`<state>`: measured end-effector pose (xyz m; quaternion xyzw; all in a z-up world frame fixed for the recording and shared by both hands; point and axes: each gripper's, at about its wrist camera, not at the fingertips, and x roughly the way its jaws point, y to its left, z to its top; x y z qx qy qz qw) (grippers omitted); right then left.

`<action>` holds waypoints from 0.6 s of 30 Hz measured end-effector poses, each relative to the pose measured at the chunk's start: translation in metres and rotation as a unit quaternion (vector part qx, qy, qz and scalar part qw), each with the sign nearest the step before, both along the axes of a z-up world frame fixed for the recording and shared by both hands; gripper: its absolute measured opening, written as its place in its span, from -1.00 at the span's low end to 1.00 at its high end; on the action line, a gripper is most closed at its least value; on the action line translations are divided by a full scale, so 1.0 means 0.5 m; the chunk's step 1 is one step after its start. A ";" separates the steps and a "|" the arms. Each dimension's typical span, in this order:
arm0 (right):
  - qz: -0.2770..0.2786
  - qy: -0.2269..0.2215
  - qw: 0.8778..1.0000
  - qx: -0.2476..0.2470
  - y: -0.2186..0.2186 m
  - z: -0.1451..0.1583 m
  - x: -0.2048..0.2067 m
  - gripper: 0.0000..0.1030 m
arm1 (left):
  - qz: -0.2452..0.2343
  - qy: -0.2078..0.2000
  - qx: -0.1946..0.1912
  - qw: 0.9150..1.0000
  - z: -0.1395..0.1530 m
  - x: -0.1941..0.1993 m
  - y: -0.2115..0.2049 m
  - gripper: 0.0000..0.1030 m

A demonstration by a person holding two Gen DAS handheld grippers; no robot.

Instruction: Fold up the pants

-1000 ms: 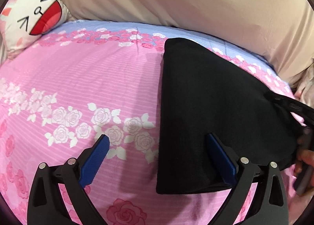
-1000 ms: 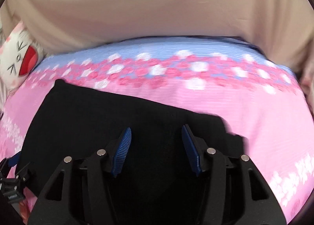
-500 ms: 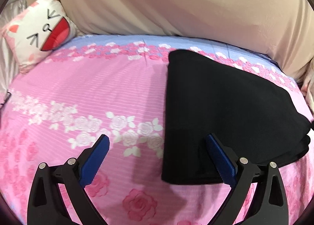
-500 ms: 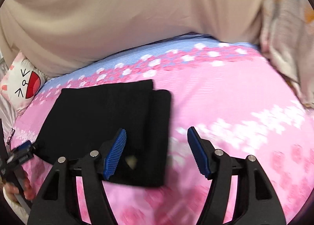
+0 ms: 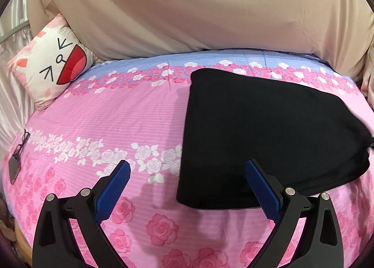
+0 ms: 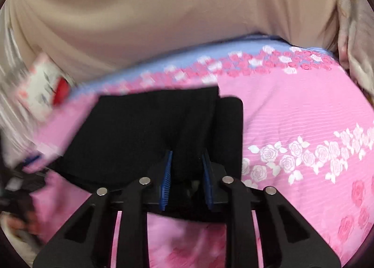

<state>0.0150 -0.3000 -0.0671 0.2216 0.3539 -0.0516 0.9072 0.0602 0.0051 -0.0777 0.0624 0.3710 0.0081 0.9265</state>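
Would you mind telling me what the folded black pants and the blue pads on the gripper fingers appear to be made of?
The pants look like a soft matte knit or cotton-type fabric: no sheen, limp rounded folded edges; the exact fibre cannot be told. The blue pads on the left gripper look like ribbed rubber or plastic, with fine ridges across their faces.

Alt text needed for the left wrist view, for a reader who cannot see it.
Folded black pants lie flat on a pink rose-print bedsheet, ahead and right of the open, empty left gripper. A cartoon-face pillow leans at the far left, and eyeglasses rest near the bed's left edge.
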 end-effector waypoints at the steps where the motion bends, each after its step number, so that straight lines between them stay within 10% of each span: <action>1: -0.001 -0.012 1.000 -0.002 0.003 0.017 -0.018 -0.57 | 0.003 -0.002 0.002 1.000 0.001 -0.001 0.004 0.89; 7: 0.007 0.041 0.999 -0.017 0.019 -0.051 -0.009 -0.39 | 0.011 0.022 0.003 1.000 -0.029 0.019 0.009 0.89; 10: -0.008 0.017 1.000 0.001 0.012 -0.010 -0.034 0.07 | 0.009 0.017 0.009 1.000 -0.028 0.008 0.017 0.89; 18: 0.024 0.036 0.998 0.046 -0.007 -0.042 0.010 -0.04 | 0.017 0.021 0.004 1.000 -0.033 0.005 0.030 0.89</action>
